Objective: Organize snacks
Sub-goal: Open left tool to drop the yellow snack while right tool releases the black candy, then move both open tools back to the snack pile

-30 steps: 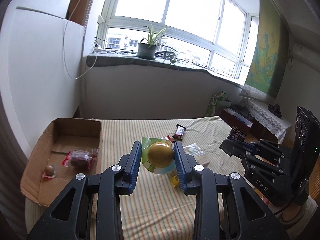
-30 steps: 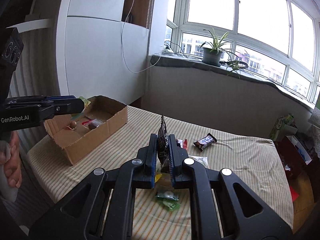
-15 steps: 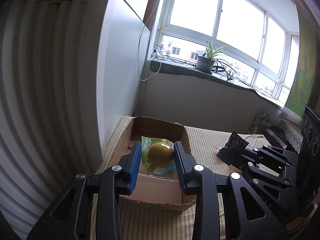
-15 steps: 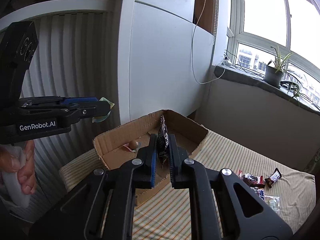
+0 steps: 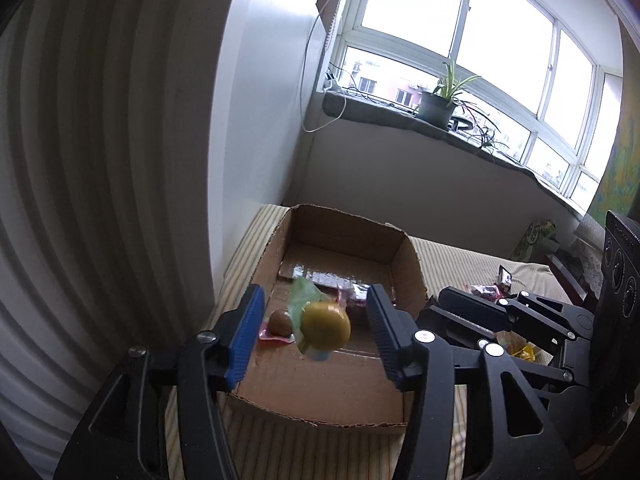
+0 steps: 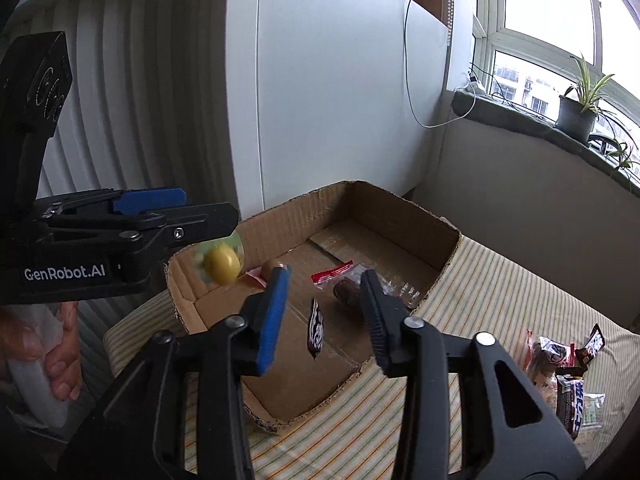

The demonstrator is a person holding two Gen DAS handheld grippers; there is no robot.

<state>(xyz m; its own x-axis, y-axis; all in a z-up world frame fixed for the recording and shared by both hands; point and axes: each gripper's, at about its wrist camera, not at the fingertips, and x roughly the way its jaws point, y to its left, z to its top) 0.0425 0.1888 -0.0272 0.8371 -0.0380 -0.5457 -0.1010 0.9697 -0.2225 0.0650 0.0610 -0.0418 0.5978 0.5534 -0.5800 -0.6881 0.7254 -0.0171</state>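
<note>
Left wrist view: the left gripper (image 5: 316, 328) stands wide, touching nothing. A round yellow ball snack (image 5: 325, 327) in clear green-edged wrap is blurred between its blue ribbed pads, above the corrugated cardboard box (image 5: 404, 256). One brown egg-shaped snack (image 5: 280, 322) lies in the box.

Right wrist view: the right gripper (image 6: 324, 312) is also spread wide. One flat dark packet (image 6: 315, 330) sits edge-on between the fingers over the box floor. Several wrapped snacks (image 6: 560, 364) lie on the striped cloth (image 6: 500, 280).
</note>
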